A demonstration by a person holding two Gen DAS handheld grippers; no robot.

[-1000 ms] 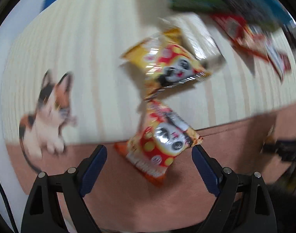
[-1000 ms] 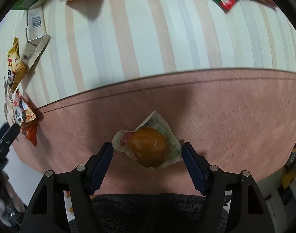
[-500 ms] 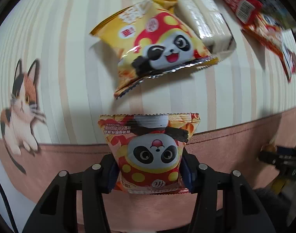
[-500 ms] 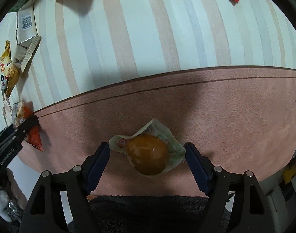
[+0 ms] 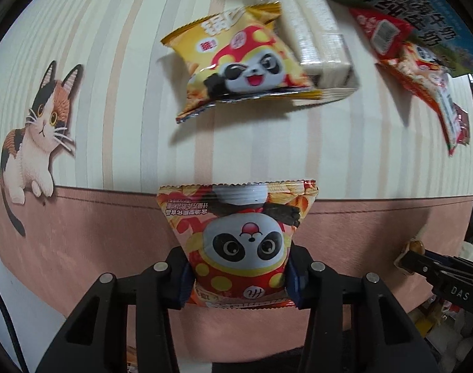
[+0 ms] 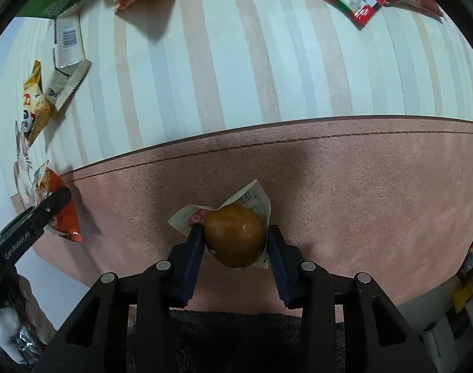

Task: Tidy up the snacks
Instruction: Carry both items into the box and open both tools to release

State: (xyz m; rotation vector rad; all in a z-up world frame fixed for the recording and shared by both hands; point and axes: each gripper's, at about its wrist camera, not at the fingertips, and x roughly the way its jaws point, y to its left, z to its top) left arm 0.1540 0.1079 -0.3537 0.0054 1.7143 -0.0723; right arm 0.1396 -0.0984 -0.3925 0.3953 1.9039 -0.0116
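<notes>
Left wrist view: the left gripper is closing on a red panda bag, pinching its sides over the pink mat for a lift. The right gripper is clamping a wrapped brown egg near the mat's front edge, likely for sorting.

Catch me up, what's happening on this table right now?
A person is sorting snacks with a tool in each hand. The left tool is closing on a red panda snack bag over the pink mat. The right tool is shut on a wrapped brown egg. A yellow panda bag and other packets lie behind.
</notes>
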